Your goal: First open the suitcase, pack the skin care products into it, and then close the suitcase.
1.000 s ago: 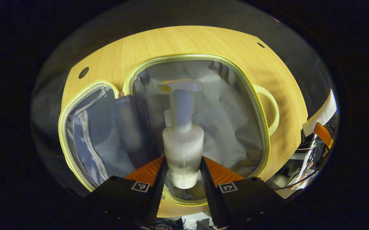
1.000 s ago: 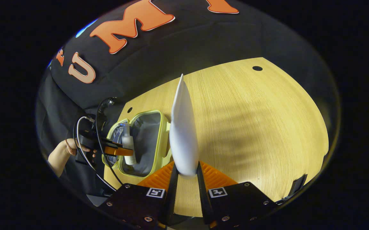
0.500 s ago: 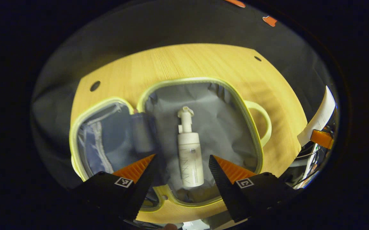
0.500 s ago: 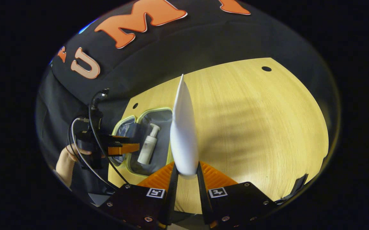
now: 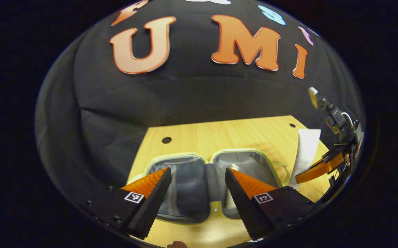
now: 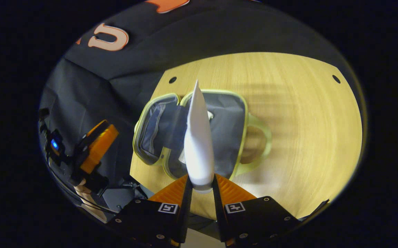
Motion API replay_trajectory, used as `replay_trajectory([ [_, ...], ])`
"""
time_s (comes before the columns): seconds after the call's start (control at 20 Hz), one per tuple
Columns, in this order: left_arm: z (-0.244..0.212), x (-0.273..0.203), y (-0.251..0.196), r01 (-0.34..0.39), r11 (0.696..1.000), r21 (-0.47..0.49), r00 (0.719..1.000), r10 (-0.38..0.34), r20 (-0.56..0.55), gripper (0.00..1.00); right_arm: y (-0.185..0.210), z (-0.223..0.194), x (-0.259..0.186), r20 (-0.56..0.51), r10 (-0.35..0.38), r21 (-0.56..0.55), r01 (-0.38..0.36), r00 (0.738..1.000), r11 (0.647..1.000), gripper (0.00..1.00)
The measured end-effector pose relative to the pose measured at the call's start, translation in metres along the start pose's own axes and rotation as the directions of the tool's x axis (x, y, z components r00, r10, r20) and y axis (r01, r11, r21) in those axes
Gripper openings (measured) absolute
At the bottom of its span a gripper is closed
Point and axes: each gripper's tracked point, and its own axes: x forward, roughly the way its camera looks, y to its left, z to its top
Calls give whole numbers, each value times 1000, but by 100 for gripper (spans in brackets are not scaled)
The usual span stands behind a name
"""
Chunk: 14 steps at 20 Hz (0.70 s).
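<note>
The small suitcase (image 5: 188, 193) with a yellow-green rim lies open on the wooden table, its grey lining showing. My left gripper (image 5: 196, 179) hovers open in front of it, nothing between its fingers. The white pump bottle (image 5: 234, 167) lies in the right half, mostly hidden behind a finger. My right gripper (image 6: 200, 181) is shut on a white tube (image 6: 199, 137), held upright above the open suitcase (image 6: 231, 131). A bit of the pump bottle (image 6: 210, 115) peeks out beside the tube. In the left gripper view the tube (image 5: 305, 151) and right gripper (image 5: 323, 168) are at the right.
The wooden table (image 6: 305, 120) stretches right of the suitcase, with small round holes near its corners. The suitcase handle (image 6: 262, 137) sticks out to the right. The left gripper (image 6: 95, 148) and a hand (image 6: 81, 191) are off the table's left edge.
My left gripper opened, left the pump bottle lying in the suitcase, and drew back and up. My right gripper carried the tube leftward until it stands over the open suitcase.
</note>
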Motion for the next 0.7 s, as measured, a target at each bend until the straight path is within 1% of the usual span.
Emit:
replay_trajectory([
  [0.1,-4,-20,27,-61,998,23,998,60,24,99,5,-2,30,-81,-13,18,14,997,1000,36],
  [0.15,-12,-28,45,-86,996,31,996,86,20,99,4,-6,46,-118,-35,23,38,992,999,36],
  [0.2,-18,-34,56,-102,994,29,995,101,17,99,3,-10,60,-150,-57,24,62,987,998,36],
  [0.35,-45,-46,79,-127,992,-21,992,127,-10,99,-8,-16,94,-220,-111,35,121,969,992,36],
  [0.4,-50,-50,88,-140,990,-35,990,139,-13,99,-12,-14,103,-222,-125,53,140,967,989,36],
  [0.45,-56,-53,94,-152,987,-45,988,151,-18,100,-11,-9,111,-216,-119,82,139,969,987,36],
  [0.5,-62,-57,102,-164,985,-53,986,163,-26,100,-10,-1,113,-202,-110,116,135,973,984,33],
  [0.6,-69,-61,117,-183,980,-74,983,181,-35,100,-12,4,112,-189,-120,128,146,975,981,28],
  [0.65,-73,-62,122,-187,978,-89,982,185,-36,100,-8,4,110,-177,-109,143,135,978,980,27],
  [0.7,-74,-61,129,-186,977,-102,982,184,-35,100,-1,7,106,-158,-76,169,103,985,980,36],
])
